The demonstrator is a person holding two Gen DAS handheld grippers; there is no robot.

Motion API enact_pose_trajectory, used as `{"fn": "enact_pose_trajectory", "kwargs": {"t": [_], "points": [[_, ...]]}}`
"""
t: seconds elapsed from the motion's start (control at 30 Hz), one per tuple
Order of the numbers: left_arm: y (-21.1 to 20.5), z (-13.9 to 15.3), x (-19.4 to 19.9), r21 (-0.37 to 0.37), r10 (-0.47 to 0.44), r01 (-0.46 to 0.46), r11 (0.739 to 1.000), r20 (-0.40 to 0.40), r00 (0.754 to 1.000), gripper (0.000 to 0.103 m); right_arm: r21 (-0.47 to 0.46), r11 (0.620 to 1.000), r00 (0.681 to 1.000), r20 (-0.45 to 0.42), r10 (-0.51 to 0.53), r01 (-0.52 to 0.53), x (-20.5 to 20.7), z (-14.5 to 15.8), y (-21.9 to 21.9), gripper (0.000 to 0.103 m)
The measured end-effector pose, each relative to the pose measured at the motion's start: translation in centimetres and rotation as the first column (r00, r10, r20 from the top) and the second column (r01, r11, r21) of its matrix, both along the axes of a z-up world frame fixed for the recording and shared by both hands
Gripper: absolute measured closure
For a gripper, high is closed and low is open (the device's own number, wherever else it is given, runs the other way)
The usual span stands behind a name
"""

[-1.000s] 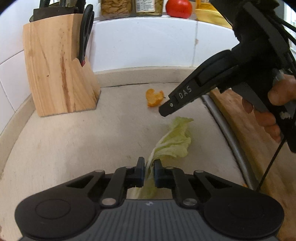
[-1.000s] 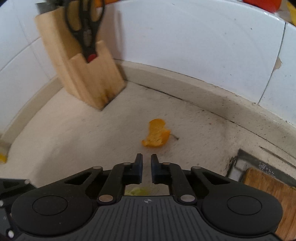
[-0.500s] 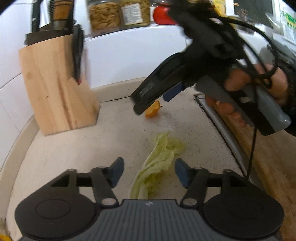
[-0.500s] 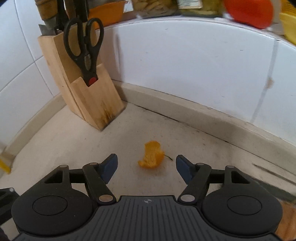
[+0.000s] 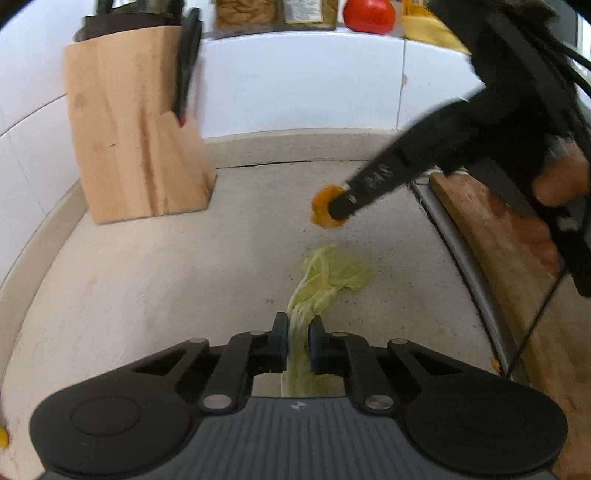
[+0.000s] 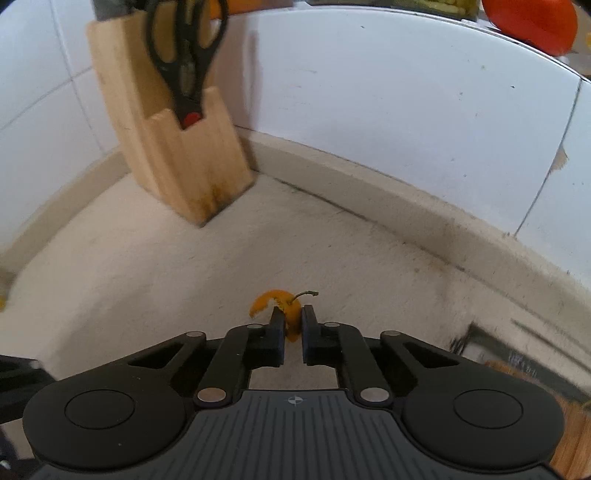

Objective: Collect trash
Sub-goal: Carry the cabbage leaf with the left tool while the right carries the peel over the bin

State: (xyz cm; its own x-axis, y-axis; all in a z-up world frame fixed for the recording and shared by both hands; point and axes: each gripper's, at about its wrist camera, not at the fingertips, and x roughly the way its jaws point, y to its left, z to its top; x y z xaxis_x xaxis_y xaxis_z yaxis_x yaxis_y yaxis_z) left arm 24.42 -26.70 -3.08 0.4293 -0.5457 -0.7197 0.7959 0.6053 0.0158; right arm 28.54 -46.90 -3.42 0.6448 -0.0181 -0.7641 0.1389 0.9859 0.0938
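Both my claws are pinched on kitchen scraps on the worktop.

My left claw is clamped narrow on the stalk end of a pale green lettuce leaf, whose frilly end lies on the worktop toward its back edge. My right claw nips a curled orange peel near the back edge; a side finger carries white lettering, too blurred to read. A wooden knife block with black scissors stands in the back left corner. Labelled jars, print unreadable, and a tomato sit on the ledge above.
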Motion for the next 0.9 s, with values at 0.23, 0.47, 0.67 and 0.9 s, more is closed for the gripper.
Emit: {"fn": "enact_pose_trajectory", "kwargs": {"t": [0.23,0.47,0.67,0.9], "points": [[4.0,1.4,-0.8,-0.056,0.097,-0.099,0.994,-0.036,0.995,0.096,0.084,0.995,0.998,0.013,0.058,-0.059,-3.3,1.1,1.6,0.094],[7.6,2.4,-2.7,-0.089,0.193,-0.195,0.977,-0.031,0.981,0.096,0.134,0.979,0.988,0.038,0.148,-0.152,-6.0,2.4,5.0,0.094],[11.0,3.3,-4.7,-0.119,0.261,-0.262,0.958,-0.022,0.965,0.097,0.135,0.968,0.977,0.04,0.209,-0.213,-7.0,2.8,8.6,0.094],[15.2,4.3,-6.8,-0.155,0.336,-0.334,0.93,-0.014,0.942,0.099,0.12,0.951,0.958,0.052,0.281,-0.285,-8.6,3.8,13.0,0.094]]}}
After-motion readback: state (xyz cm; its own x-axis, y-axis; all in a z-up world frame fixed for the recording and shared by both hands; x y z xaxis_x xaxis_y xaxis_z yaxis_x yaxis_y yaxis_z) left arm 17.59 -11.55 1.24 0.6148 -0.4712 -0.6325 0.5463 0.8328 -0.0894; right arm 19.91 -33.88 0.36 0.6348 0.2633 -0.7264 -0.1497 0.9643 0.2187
